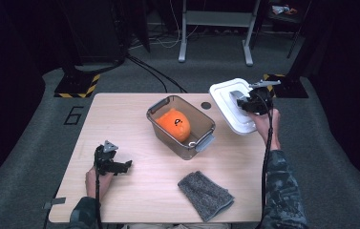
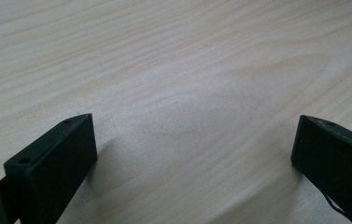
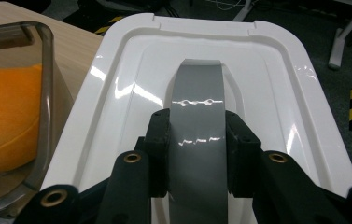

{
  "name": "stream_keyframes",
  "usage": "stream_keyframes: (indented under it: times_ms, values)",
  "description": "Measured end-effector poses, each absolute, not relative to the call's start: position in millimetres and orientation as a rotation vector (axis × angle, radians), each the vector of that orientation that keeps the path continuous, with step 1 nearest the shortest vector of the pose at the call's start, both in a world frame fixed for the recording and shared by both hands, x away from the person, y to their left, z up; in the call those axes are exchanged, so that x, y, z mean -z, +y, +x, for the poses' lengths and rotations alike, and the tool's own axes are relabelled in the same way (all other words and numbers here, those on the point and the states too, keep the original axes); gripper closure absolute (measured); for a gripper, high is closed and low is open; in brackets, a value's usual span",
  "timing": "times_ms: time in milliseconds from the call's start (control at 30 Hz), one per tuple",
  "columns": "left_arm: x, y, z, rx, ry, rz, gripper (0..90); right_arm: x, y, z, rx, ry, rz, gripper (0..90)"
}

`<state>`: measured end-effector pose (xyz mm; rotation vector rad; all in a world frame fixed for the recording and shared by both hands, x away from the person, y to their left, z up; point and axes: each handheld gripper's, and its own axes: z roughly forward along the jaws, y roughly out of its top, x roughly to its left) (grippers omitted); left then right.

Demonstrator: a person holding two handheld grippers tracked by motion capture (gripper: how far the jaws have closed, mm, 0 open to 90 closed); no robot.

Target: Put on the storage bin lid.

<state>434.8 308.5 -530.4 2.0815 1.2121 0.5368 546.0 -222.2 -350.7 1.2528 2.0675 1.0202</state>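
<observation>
Beyond table [image 1: 134,191], white lid [image 3: 267,74], grey handle [image 3: 197,107] clamped.

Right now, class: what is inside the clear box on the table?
An orange soft toy with black marks lies inside the box. The toy covers most of the floor, so anything beneath it cannot be seen.

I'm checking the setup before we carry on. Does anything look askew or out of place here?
Nothing is spilled or damaged. The white lid is off the clear box, held tilted by its grey handle in the right gripper past the table's edge.
</observation>
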Motion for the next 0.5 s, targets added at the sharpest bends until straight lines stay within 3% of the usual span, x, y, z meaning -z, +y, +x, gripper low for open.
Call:
stream_keyframes:
  times_ms: [500]
  values:
    - [530.5, 308.4, 434.8, -0.537, 1.213, 2.080, 0.0, 331.8, -190.0, 533.3, -1.093, 2.128, 1.199, 66.7]
